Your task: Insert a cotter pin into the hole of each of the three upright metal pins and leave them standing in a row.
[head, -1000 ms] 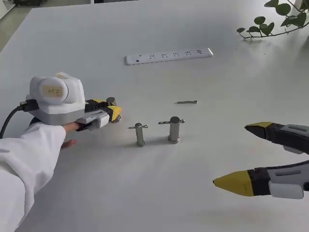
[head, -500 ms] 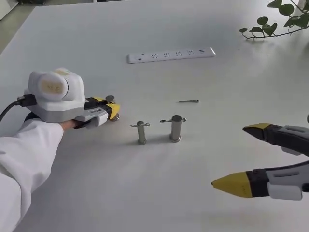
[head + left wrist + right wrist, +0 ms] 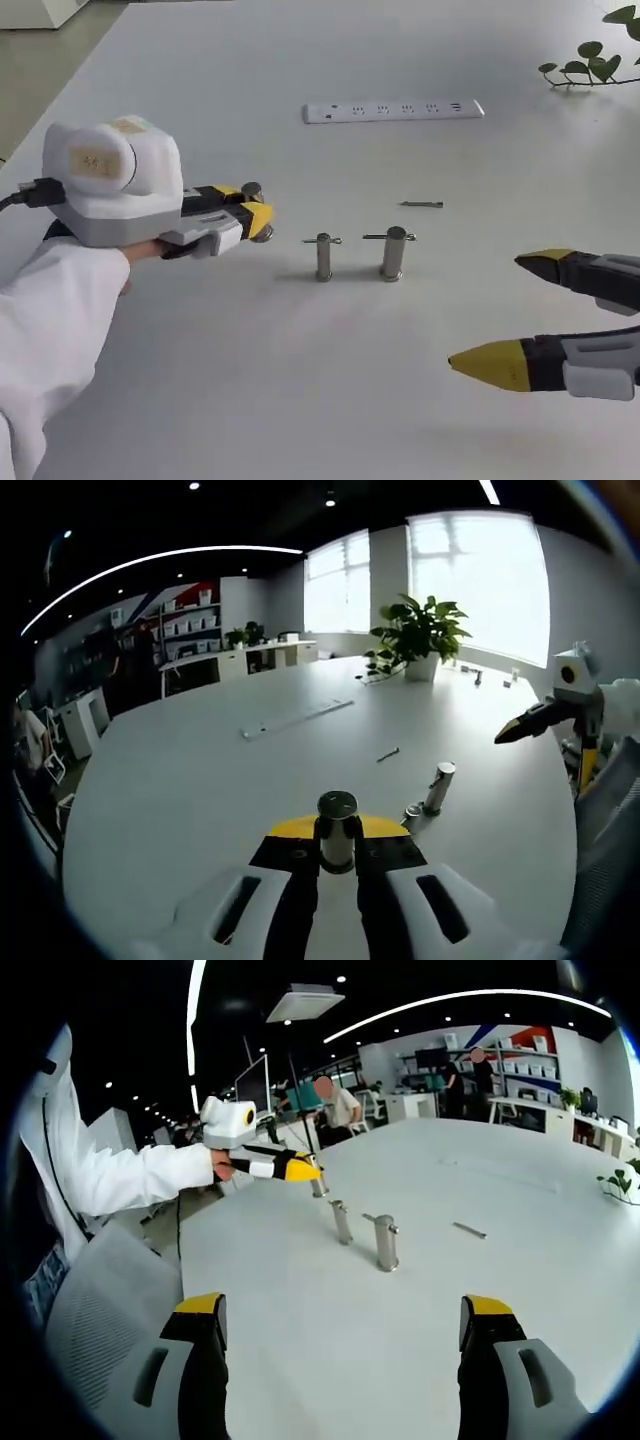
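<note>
White tabletop [image 3: 300, 380] runs wide and bare, with a power strip [image 3: 393, 110] lying flat at its far side and a sprig of plant [image 3: 585, 65] off the strip's right end.

On the near side of the strip, just below its right half, a loose cotter pin [image 3: 421, 204] lies flat. Nearer again stand two upright metal pins side by side: a tall pin [image 3: 393, 254] under the middle of the strip and a short pin [image 3: 324, 258] under its left end. Each has a thin cross-piece through its top.

The left gripper [image 3: 255, 212] reaches in from the left of the strip, held level and pointing right along the row. A white sleeve [image 3: 50, 320] stretches out behind it, the hand tucked under the body. Its jaws are drawn in narrow on a third pin [image 3: 252, 189]; the left gripper view shows that pin [image 3: 337, 830] upright and pinched between the yellow pads, its round top clear above them. Its base seems to be at or just above the table, but I cannot tell which.

The right gripper [image 3: 487, 310] comes in from the right edge, well on the near side of the strip, pointing left. Its jaws are spread wide with nothing between them.
</note>
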Action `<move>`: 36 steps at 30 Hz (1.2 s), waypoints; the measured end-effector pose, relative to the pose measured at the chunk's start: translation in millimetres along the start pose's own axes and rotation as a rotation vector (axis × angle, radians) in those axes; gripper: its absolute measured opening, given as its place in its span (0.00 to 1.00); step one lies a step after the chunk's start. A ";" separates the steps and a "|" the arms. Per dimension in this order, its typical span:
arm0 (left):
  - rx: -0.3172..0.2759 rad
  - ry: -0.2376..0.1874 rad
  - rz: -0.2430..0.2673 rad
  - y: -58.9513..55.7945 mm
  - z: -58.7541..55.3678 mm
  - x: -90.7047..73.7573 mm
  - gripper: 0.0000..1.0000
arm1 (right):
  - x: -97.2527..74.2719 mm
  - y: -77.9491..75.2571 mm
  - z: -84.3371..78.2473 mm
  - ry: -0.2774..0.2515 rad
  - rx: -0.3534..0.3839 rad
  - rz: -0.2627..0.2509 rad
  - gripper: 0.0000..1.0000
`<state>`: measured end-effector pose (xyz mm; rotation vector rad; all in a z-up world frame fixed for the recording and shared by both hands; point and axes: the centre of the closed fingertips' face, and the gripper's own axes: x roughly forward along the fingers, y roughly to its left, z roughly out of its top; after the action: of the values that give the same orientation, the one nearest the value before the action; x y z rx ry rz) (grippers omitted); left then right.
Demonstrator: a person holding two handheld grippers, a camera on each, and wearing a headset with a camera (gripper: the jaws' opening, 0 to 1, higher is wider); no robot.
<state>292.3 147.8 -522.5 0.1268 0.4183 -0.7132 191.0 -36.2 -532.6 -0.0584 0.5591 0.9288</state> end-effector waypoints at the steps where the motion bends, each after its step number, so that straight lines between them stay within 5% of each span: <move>1: 0.007 0.003 -0.002 -4.5 -2.3 -5.6 0.11 | -0.8 0.4 0.8 -0.002 -0.004 0.000 0.95; 11: 0.023 0.032 -0.029 -45.2 -14.7 -28.7 0.11 | -4.9 1.9 4.9 -0.022 -0.005 -0.010 0.95; 23: 0.018 0.047 -0.054 -85.9 -28.0 -19.4 0.11 | -9.1 7.0 1.5 -0.021 -0.006 -0.004 0.96; 29: -0.023 0.064 -0.005 -85.7 -38.6 -15.4 0.11 | -11.0 7.8 0.9 -0.027 -0.004 -0.004 0.95; 36: -0.006 0.090 0.045 -81.5 -49.6 -11.9 0.11 | -10.9 7.7 -0.4 -0.026 -0.002 -0.003 0.95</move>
<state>214.3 106.3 -560.3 0.1624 0.5018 -0.6631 179.8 -39.7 -526.2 -0.0491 0.5338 0.9256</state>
